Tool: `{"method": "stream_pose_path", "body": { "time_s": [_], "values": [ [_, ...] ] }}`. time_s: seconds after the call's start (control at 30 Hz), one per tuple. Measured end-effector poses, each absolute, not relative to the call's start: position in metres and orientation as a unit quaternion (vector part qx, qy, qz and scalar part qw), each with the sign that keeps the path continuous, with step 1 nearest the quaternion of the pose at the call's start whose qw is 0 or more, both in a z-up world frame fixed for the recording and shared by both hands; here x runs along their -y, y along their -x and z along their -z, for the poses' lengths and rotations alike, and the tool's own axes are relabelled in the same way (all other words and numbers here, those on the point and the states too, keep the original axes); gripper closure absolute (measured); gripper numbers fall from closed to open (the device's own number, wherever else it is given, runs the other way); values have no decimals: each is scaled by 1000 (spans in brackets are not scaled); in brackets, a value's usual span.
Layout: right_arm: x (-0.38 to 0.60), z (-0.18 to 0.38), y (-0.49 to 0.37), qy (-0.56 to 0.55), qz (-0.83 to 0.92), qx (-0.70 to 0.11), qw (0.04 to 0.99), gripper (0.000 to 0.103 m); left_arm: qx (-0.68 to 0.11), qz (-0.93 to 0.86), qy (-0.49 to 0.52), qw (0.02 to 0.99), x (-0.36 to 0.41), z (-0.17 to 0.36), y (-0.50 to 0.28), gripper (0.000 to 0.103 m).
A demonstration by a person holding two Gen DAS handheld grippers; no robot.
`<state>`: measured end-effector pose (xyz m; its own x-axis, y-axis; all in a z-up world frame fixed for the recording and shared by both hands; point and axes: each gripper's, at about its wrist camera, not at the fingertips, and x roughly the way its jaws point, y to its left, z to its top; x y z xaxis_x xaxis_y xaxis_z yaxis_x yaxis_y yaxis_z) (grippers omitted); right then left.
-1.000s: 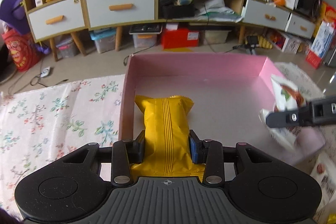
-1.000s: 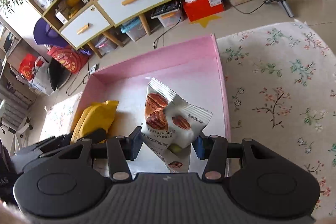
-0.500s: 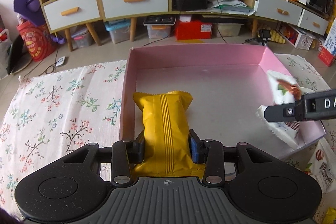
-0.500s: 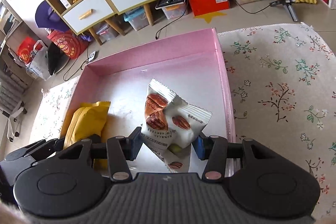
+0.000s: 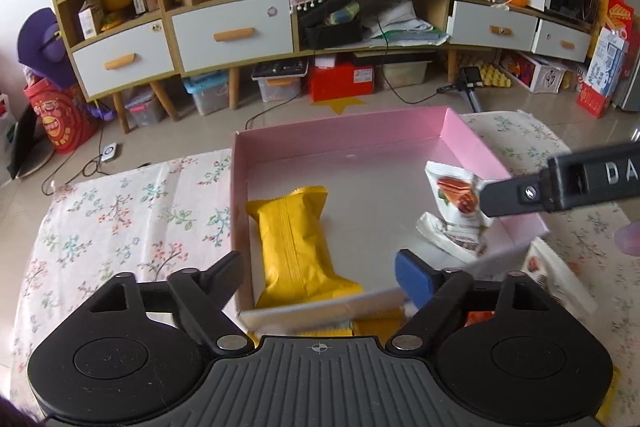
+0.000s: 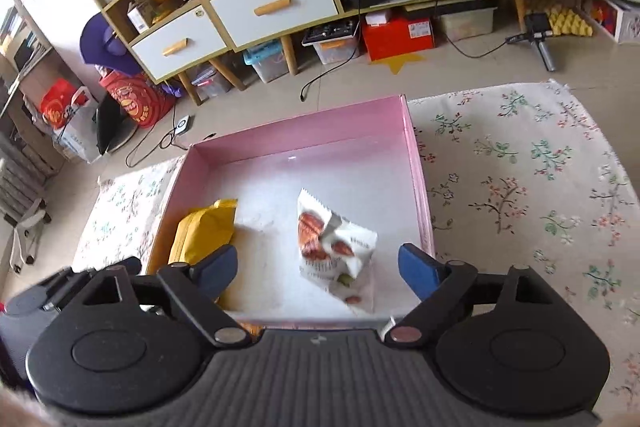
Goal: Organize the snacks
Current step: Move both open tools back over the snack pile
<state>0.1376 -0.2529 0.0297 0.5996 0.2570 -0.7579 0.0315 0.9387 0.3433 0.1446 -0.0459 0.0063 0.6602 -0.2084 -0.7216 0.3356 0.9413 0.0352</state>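
A pink box (image 5: 344, 131) stands on a floral cloth; it also shows in the right wrist view (image 6: 296, 131). A yellow snack packet (image 5: 294, 243) lies inside along its left wall, also seen in the right wrist view (image 6: 204, 235). A white nut packet (image 6: 332, 247) lies inside near the right wall; it shows in the left wrist view (image 5: 456, 211) too. My left gripper (image 5: 320, 277) is open and empty above the box's near wall. My right gripper (image 6: 316, 271) is open and empty, just behind the nut packet.
More snack packets (image 5: 552, 267) lie on the cloth right of the box, and yellow ones (image 5: 376, 323) under my left gripper. The floral cloth (image 6: 520, 167) spreads to both sides. A cabinet with drawers (image 5: 232, 35) stands beyond on the floor.
Both grippers have opened and drawn back. The yellow packet and the nut packet were let go and now lie in the pink box.
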Motion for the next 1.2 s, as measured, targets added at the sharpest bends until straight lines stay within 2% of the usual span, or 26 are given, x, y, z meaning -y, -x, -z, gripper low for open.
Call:
{"method": "stream_pose_path", "body": {
  "time_s": [0.3,0.53,0.77,1.2],
  "values": [
    [253,-40,-103,-123,-57,-440,888,4,-382,141,-74,910,31,-18,-109,8],
    [251,-40,-80,-114,-60,-436,891,0,-396,135,-69,906,18,-16,-82,6],
    [246,-32,-57,-101,-76,-424,897,0,-399,137,-50,905,-1,-8,-59,5],
    [254,-9,-36,-69,-95,-466,877,0,-438,182,-50,879,-15,8,-28,5]
  ]
}}
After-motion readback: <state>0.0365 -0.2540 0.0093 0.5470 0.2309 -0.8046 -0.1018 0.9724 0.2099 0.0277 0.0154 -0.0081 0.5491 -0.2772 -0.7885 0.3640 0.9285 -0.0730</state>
